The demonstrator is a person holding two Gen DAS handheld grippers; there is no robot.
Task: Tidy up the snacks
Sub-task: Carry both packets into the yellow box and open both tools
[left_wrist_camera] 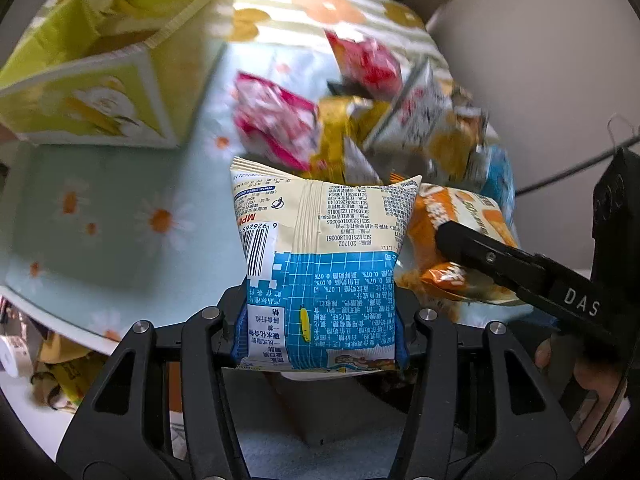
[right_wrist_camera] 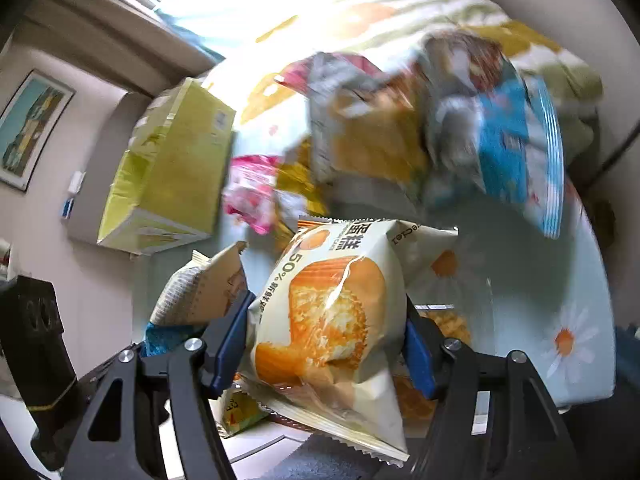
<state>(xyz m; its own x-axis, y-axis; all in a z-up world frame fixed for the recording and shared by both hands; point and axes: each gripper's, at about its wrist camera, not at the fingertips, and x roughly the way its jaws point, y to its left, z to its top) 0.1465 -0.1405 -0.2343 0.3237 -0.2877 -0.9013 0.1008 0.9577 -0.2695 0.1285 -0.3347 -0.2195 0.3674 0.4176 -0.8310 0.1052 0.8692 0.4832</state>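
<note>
Left gripper [left_wrist_camera: 320,340] clamps a blue-and-cream snack packet [left_wrist_camera: 320,264] between its fingers; right gripper [right_wrist_camera: 326,340] clamps an orange cake packet [right_wrist_camera: 328,312]

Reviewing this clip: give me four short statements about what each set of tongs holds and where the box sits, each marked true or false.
1. The left tongs grip a blue and cream snack packet. True.
2. The right tongs are empty. False: they are shut on an orange cake packet.
3. The yellow-green box stands on the daisy-print tablecloth. True.
4. No snacks remain on the tablecloth. False: a pile of packets lies there.
</note>
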